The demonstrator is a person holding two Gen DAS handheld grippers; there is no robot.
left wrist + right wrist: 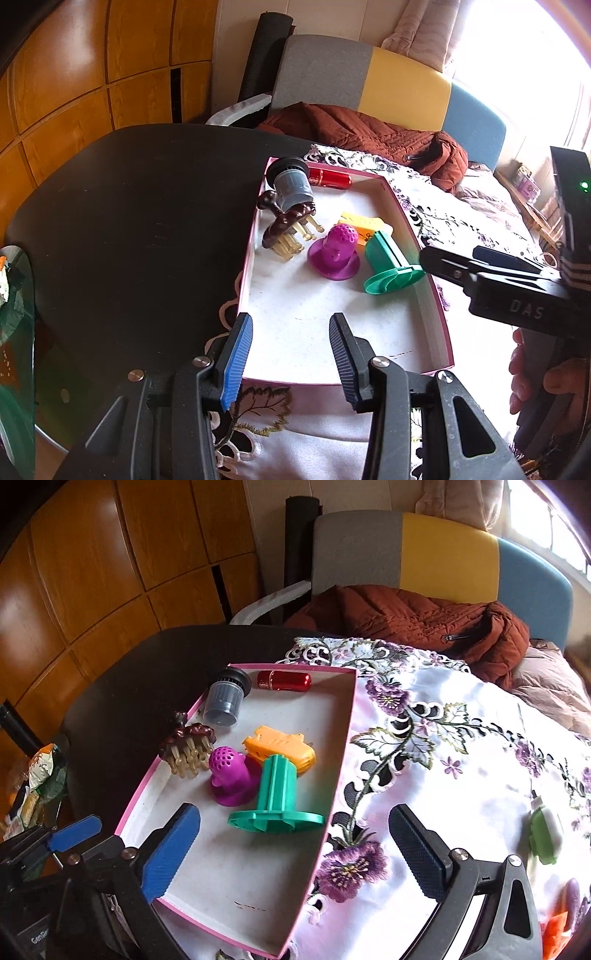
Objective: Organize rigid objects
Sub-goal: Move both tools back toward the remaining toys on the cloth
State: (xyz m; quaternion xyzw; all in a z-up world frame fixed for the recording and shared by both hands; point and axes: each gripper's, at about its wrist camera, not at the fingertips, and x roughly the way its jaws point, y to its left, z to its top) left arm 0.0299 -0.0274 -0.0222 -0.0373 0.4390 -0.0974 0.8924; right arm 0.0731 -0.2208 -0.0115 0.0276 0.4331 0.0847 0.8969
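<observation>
A pink-rimmed white tray (pixel 441 325) (pixel 334 775) lies on the table. It holds a green spool (pixel 388 264) (pixel 275 797), a purple perforated piece (pixel 334 253) (pixel 229 775), an orange piece (pixel 364 225) (pixel 280 746), a brown comb-like brush (pixel 286 229) (pixel 188 746), a grey cylinder (pixel 291 184) (pixel 223 701) and a red tube (pixel 328 178) (pixel 284 680). My left gripper (pixel 291 354) is open and empty over the tray's near end. My right gripper (pixel 295 853) is open and empty above the tray's right edge; its body shows in the left wrist view (pixel 517 288).
A floral embroidered cloth (pixel 461 746) covers the dark table (pixel 129 221). A green-and-white object (pixel 545 830) and an orange object (pixel 554 934) lie on the cloth at right. A chair with a rust jacket (pixel 424 616) stands behind. A glass side table (pixel 14 332) with clutter is at left.
</observation>
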